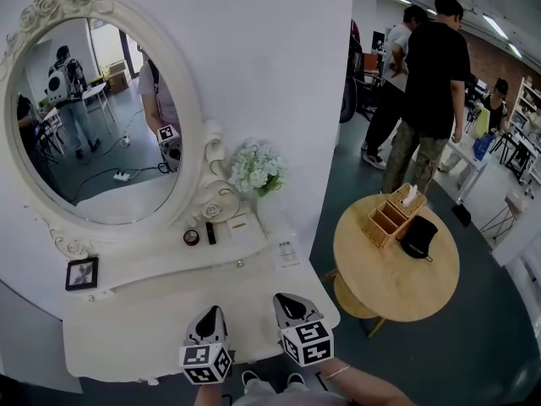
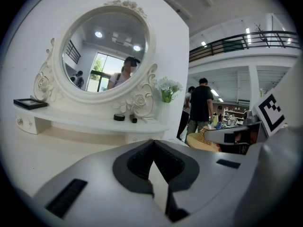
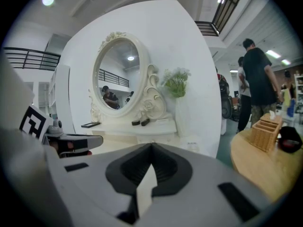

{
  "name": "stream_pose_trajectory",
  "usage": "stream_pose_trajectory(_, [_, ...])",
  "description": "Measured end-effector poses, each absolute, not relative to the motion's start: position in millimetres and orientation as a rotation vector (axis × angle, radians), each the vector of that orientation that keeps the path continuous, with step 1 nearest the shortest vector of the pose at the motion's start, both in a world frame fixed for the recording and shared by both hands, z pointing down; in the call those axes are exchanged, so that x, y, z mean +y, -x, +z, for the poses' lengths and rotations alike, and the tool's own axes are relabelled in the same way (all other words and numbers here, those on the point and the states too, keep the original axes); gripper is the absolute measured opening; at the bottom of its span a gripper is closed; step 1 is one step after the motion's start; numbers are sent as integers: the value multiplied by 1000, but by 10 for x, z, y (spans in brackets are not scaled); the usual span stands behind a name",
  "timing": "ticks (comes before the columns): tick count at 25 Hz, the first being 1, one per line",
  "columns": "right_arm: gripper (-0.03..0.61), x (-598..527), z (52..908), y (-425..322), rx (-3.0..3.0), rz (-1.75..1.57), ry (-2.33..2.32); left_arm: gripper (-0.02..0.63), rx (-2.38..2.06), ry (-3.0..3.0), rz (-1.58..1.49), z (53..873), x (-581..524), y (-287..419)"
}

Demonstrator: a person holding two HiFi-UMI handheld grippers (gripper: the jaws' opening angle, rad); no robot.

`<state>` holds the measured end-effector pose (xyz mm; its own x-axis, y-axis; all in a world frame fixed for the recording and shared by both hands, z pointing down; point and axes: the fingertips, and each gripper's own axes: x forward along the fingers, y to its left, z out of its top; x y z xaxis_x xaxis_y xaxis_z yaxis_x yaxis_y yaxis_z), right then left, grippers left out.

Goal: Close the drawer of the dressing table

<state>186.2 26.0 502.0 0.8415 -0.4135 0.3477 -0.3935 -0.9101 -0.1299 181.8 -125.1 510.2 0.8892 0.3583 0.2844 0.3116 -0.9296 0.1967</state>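
The white dressing table (image 1: 127, 337) has an oval mirror (image 1: 93, 117) and a raised shelf (image 1: 161, 256). Under the shelf is a small drawer front with a round knob (image 1: 239, 263), also in the left gripper view (image 2: 134, 139). It looks in line with the shelf's front face. Both grippers hover side by side over the tabletop's near edge, short of the drawer and touching nothing. My left gripper (image 1: 214, 309) (image 2: 153, 141) is shut and empty. My right gripper (image 1: 287, 297) (image 3: 151, 144) is shut and empty too.
On the shelf stand a small black jar (image 1: 191, 238), a dark tube (image 1: 210, 233), a framed photo (image 1: 82, 273) and a vase of white flowers (image 1: 256, 169). To the right is a round wooden table (image 1: 397, 265) with a tissue box. People stand beyond it.
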Motion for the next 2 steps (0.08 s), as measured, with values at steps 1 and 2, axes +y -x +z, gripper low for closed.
stream_pose_trajectory(1, [2, 256, 5021, -1860, 651, -578, 2964, 1, 519, -2911, 479, 5100, -1252, -1817])
stream_pose_trajectory(2, [2, 252, 5022, -1859, 652, -578, 2965, 2, 519, -2911, 477, 5098, -1253, -1816])
